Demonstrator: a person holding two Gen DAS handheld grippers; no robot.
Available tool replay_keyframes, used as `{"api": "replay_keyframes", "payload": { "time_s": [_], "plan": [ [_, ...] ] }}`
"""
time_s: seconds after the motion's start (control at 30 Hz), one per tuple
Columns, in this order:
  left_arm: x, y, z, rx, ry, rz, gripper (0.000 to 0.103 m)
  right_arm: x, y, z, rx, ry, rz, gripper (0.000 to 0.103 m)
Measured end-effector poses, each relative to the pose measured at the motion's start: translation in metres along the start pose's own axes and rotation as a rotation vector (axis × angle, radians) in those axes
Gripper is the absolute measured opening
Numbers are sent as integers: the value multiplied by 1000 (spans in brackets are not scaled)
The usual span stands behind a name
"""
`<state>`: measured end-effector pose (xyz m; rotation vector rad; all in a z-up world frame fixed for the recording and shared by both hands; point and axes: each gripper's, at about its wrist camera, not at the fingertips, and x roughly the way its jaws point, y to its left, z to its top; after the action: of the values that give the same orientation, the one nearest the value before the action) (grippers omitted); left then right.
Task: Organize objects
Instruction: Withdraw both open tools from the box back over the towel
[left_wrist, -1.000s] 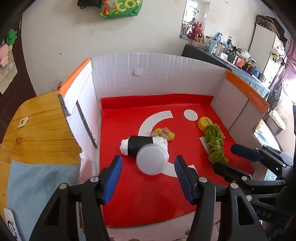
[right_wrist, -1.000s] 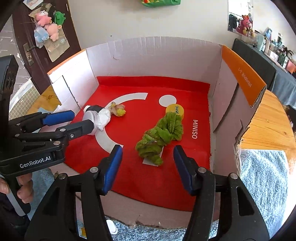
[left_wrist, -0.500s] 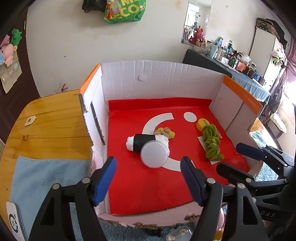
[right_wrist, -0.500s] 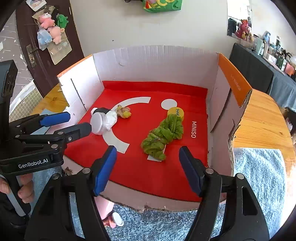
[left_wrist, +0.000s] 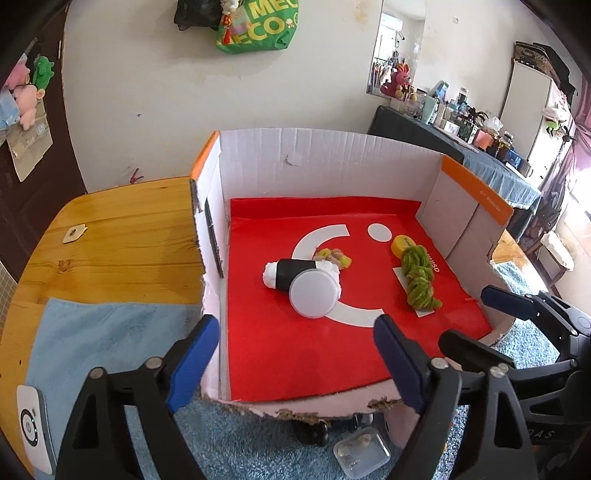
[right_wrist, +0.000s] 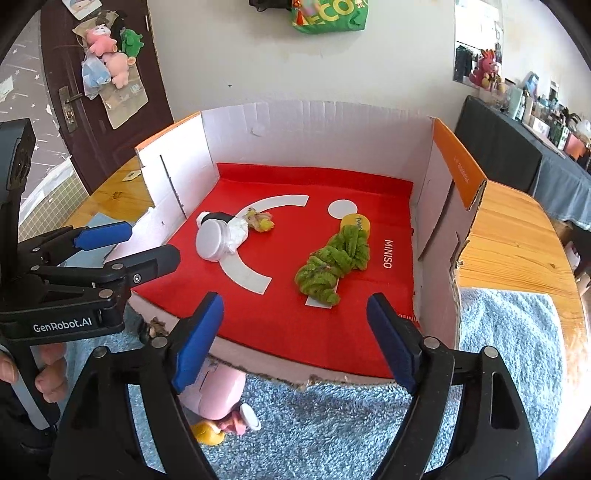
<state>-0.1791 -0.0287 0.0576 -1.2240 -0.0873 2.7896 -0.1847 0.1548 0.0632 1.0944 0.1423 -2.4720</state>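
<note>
- left gripper (left_wrist: 295, 360): jaws wide, just been opening, nothing between the blue pads; it sits at the near edge of the cardboard box (left_wrist: 332, 155), over the near-left corner.
- right gripper (right_wrist: 295, 339): jaws wide too, just been opening, empty; it hovers at the near open edge of the box, right of the left gripper, which shows in its view with a hand (right_wrist: 40, 373) on the handle.
- black-and-white bottle (left_wrist: 301, 282): lying on its side on the red liner (left_wrist: 295, 354), left of centre, round white end facing near; clear of both grippers.
- small yellow-pink toy (left_wrist: 334, 256): just behind the bottle, touching or nearly so; cannot tell which.
- green fuzzy cord (left_wrist: 419, 282): bunched lengthwise on the right side of the liner, lying on a white card.
- yellow disc (left_wrist: 400, 243): at the cord's far end, touching it.
- box has three standing walls, orange trim on the side flaps, near side torn low.
- blue towel (right_wrist: 369, 428) under the near edge; pink toy (right_wrist: 218, 398) and a small clear tray (left_wrist: 362, 452) lie on it, near of the box.
- wooden table (left_wrist: 110, 240) under everything.
</note>
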Motion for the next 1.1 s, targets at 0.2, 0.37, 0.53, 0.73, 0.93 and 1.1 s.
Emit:
{"api": "replay_keyframes", "payload": {
  "time_s": [0.2, 0.37, 0.53, 0.73, 0.93, 1.1],
  "plan": [
    [-7, 2, -5, -11, -6, 9, 92, -9, 3, -4, -3, -12, -6, 86],
    [-16, 2, -11, -15, -18, 16, 95, -17, 6, -10, -4, -26, -10, 88],
    [-23, 0, -17, -13, -25, 18, 99, -25, 9, -15, -6, -36, -14, 93],
    [-28, 0, -24, -19, -26, 21, 103, -32, 13, -23, -8, -47, -11, 96],
    [-33, 0, -34, -21, -22, 29, 103, -38, 17, -32, -18, -52, -10, 99],
    [-36, 0, -42, -22, -16, 33, 103, -40, 19, -39, -21, -50, -11, 99]
  ]
}}
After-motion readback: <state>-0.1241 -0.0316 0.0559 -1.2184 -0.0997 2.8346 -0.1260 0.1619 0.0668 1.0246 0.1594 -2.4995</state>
